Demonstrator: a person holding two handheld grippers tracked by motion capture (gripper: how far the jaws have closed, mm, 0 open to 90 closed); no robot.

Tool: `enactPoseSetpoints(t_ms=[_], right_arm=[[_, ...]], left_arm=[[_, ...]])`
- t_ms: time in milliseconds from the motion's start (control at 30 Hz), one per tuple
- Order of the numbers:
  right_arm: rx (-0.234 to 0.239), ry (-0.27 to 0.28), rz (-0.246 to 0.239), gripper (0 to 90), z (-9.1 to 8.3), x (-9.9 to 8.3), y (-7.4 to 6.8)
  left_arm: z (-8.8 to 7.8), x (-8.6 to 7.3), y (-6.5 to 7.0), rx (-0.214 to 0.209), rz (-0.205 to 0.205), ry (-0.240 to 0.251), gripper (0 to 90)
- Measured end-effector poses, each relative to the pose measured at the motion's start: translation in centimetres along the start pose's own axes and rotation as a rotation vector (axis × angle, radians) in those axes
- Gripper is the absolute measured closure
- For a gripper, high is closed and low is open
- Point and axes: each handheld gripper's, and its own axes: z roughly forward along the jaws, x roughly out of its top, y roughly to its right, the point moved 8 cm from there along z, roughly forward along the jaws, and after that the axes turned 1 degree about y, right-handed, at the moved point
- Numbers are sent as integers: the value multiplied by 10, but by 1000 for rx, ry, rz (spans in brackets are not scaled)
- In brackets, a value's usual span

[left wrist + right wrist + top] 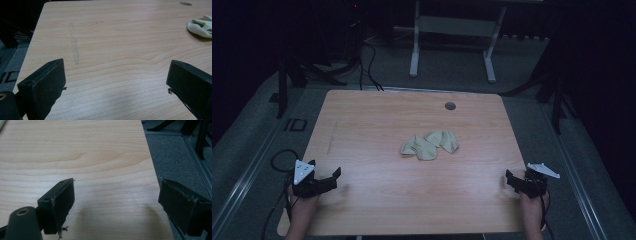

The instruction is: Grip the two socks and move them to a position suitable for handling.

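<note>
Nearest, at the near edge of the pale wood-grain counter (377,200), two hands come in from below, each holding a black two-jaw tool. Left tool (326,180) sits by the near left corner, a grey three-cornered plate on top and a black cable trailing off the left edge; in the left gripper view (116,77) its jaws stand spread wide, with bare wood between them and nothing pinched. Right tool (511,181) sits by the near right corner, just inside the right edge; in the right gripper view (116,196) its jaws are likewise spread apart, empty, one over the wood and the other out past the right edge above the grey carpeted floor (175,157).

Farther in, around the middle of the counter, lies the crumpled pale yellow-green cloth (430,145), well apart from both tools; in the left gripper view it shows at the upper right (201,26). A faint grey streak (74,47) marks the wood toward the left edge.

Near the far edge, a small dark round hole (450,106) sits in the counter. Beyond it, on the dark floor, stand the white metal legs of another frame (414,50).
</note>
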Motion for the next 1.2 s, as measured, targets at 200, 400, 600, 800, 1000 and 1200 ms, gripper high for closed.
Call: enactPoseSetpoints(t_ms=[200,400,600,800,1000,1200], right_arm=[[7,-31,-24,134,2,-3,-2],[36,-57,-9,142,-1,-1,-10],[105,-87,17,139,-1,9,-21],[156,-124,-4,137,10,21,-41],[231,-134,-51,137,19,35,-73],[285,-147,-105,139,32,46,-104]], left_arm=[[-1,1,-1,1,-15,12,22],[-2,2,-1,5,-10,16,22],[-2,2,-2,6,-13,17,22],[-1,2,-1,0,-18,17,22],[-2,1,0,-2,-14,12,22],[-2,2,0,-3,-18,19,22]])
